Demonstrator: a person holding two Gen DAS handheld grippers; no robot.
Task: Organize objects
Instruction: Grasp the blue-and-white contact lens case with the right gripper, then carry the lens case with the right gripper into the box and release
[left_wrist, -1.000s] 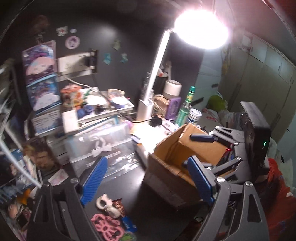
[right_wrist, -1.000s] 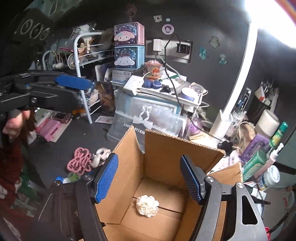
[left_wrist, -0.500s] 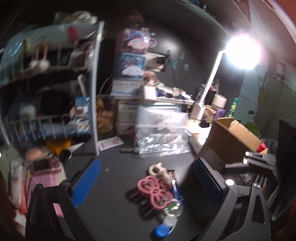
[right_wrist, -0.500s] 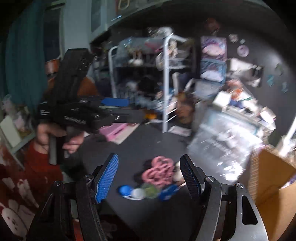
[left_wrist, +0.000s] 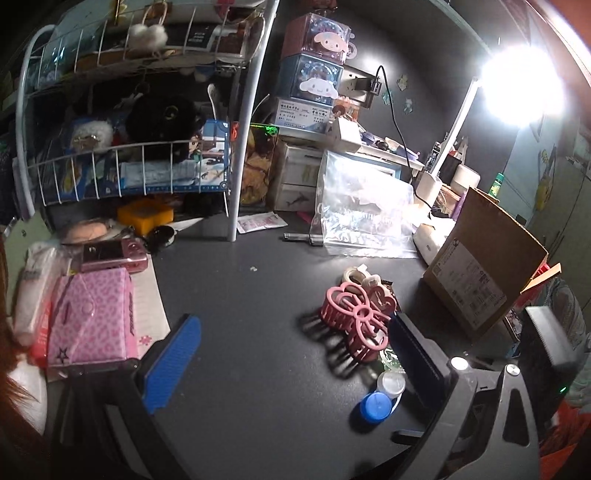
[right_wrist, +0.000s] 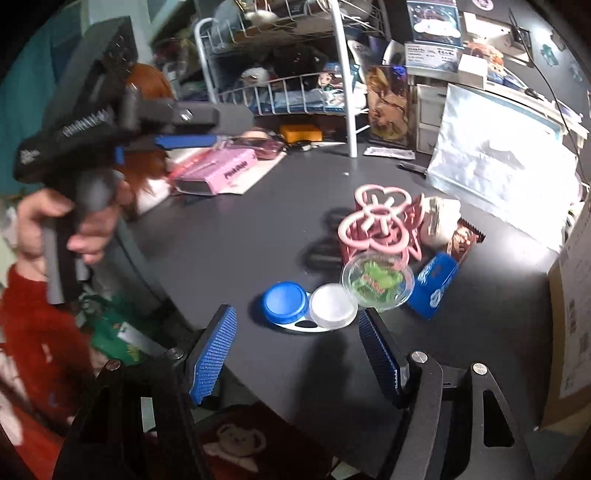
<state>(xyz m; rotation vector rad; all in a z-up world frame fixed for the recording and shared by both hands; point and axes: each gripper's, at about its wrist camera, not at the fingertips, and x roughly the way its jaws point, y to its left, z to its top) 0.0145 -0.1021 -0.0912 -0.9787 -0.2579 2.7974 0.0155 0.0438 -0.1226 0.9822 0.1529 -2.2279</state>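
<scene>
Nearest in the right wrist view, the right gripper (right_wrist: 297, 349) fills the bottom of the frame, its blue fingers (right_wrist: 212, 350) parted about halfway with nothing between them. Just beyond, at centre frame, lies the contact lens case (right_wrist: 308, 306), blue cap to the left and white cap to the right, flat on the dark desk (right_wrist: 229, 236). Touching it on the right is a small clear tub of green sweets (right_wrist: 377, 279), then a blue packet (right_wrist: 432, 286), and behind those the pink hair claw (right_wrist: 376, 225) standing on its teeth beside a cream clip (right_wrist: 441, 218).

The left gripper (left_wrist: 291, 363) sits low in its own view, fingers (left_wrist: 173, 363) spread as wide as they go and empty; its right finger partly hides the same cluster, with the hair claw (left_wrist: 356, 321) at centre right. In the right wrist view it also appears at upper left, held in a hand (right_wrist: 74, 225) (the sleeve is red).

Farther off, the cardboard box (left_wrist: 487, 273) stands open at right of the left view, well apart from the pile. A clear zip bag (left_wrist: 365, 214) and a white wire rack (left_wrist: 129, 122) fill the back.

The step in hand looks like a reach for the next loose item, which probably goes into the box. The lens case seems the likeliest target: the right fingers line up with it but have not reached it. The next move calls for going forward and down until the fingers straddle the case across its narrow side, then closing without nudging the tub.
</scene>
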